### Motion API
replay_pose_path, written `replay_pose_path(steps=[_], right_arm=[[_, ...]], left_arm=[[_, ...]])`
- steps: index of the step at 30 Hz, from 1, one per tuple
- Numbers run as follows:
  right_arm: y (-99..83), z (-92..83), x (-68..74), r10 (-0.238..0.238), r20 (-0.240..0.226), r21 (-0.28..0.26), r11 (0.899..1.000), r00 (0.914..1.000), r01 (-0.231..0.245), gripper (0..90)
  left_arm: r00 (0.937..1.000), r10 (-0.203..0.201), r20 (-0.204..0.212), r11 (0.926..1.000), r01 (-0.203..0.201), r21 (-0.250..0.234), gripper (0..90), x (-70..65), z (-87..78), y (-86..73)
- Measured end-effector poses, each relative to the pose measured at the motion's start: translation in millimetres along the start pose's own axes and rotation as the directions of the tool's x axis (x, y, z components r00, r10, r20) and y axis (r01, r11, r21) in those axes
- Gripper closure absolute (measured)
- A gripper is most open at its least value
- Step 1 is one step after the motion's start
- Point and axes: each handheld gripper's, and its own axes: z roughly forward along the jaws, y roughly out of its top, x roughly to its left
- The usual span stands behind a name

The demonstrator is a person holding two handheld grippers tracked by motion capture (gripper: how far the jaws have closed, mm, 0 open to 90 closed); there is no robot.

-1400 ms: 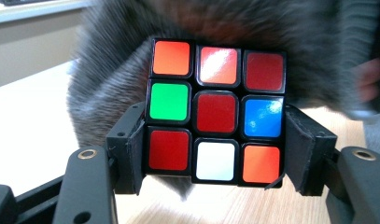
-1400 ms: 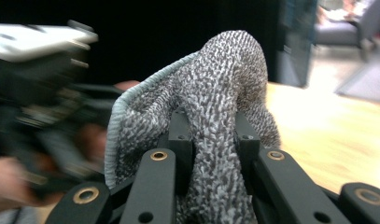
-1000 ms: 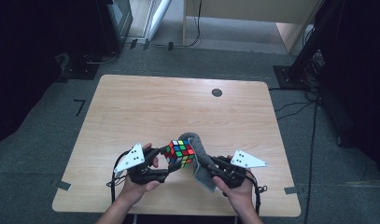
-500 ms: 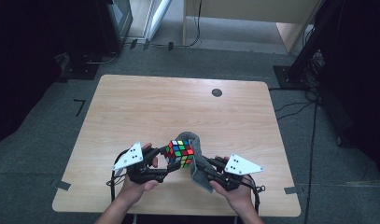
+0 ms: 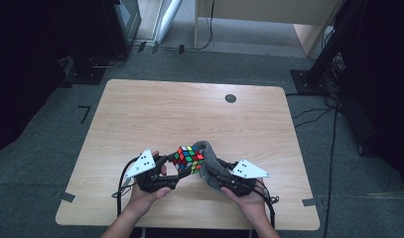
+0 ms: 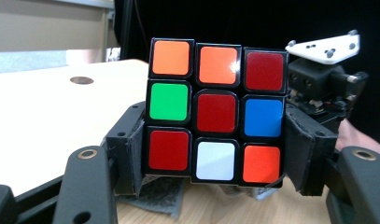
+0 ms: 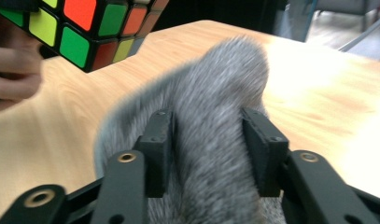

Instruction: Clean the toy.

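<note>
While the left gripper [image 5: 178, 174] is pinching the puzzle cube [image 5: 188, 158] between its two black jaws, the right gripper [image 5: 213, 174] is working at a grey cloth [image 5: 208, 163] just beside it. In the left gripper view the cube [image 6: 217, 111] is sitting squarely between the pads, which are pressing on its two sides; its facing side is showing orange, red, green, blue and white squares. The cube is being held a little above the wooden table [image 5: 189, 114], near the edge closest to the person, and a corner of the cloth [image 6: 159, 196] is lying on the table under it.

The right gripper's jaws have just been opening. In the right gripper view the fuzzy cloth [image 7: 215, 140] is standing up between them, and the jaws are now spread with the cloth bulging in the gap; the picture is blurred, so I cannot tell whether the pads are still touching the fabric. The cube [image 7: 85, 28] is showing at the top left of that view, with the fingers [image 7: 12, 70] of the left hand beside it.

From above, the cloth is draping against the right side of the cube. A small dark round mark [image 5: 231, 98] is sitting on the far part of the table, well apart from both hands.
</note>
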Motion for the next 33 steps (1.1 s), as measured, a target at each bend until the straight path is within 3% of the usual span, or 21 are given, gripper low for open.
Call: replay_pose_path(steps=[4, 7, 10, 15, 21, 25, 28, 31, 33], right_arm=[[9.5, -10.3, 1.3, -0.04, 0.016, -0.074, 0.996, 0.9991, 0.041, 45.7], [17.6, -17.3, 9.9, -0.109, -0.022, -0.13, 0.986, 0.9938, 0.105, 40.4], [22.4, -15.9, 24.9, -0.189, -0.026, -0.144, 0.972, 0.9817, 0.183, 35.8], [22.5, -10.3, 39.0, -0.234, -0.041, -0.141, 0.964, 0.9713, 0.227, 31.7], [21.8, -6.7, 47.3, -0.278, 0.032, -0.147, 0.949, 0.9602, 0.279, 21.0], [20.0, -3.3, 53.8, -0.324, 0.065, -0.132, 0.935, 0.944, 0.33, 21.2], [17.4, -0.2, 59.4, -0.37, 0.106, -0.114, 0.917, 0.9228, 0.381, 22.8], [15.3, 1.3, 61.2, -0.416, 0.129, -0.095, 0.898, 0.9002, 0.429, 26.4], [14.5, 1.8, 60.6, -0.418, 0.122, -0.09, 0.899, 0.9004, 0.429, 28.5]], left_arm=[[0.9988, -0.047, -0.016, 0.9984, 0.048, 0.031, 34.6, 6.1, 1.5, -0.1], [0.9974, -0.072, -0.003, 0.9967, 0.072, 0.037, 34.6, 8.2, 2.0, 0.3], [0.9979, -0.064, 0.011, 0.9967, 0.063, 0.05, 34.6, 5.1, 3.4, 1.9], [0.997, -0.077, 0.007, 0.9935, 0.076, 0.084, 34.5, 0.9, 5.5, 6.7], [0.9967, -0.081, -0.007, 0.9861, 0.081, 0.145, 34.5, -10.5, 9.8, 15.8], [0.9972, -0.074, 0.013, 0.9796, 0.07, 0.188, 34.5, -20.3, 15.3, 18.7], [0.997, -0.074, 0.025, 0.9737, 0.066, 0.218, 34.5, -24.3, 19.4, 17.9], [0.9939, -0.108, 0.02, 0.9673, 0.101, 0.233, 34.3, -20.0, 20.7, 16.5], [0.9889, -0.145, 0.03, 0.9624, 0.134, 0.236, 34.2, -16.0, 21.3, 15.1]])
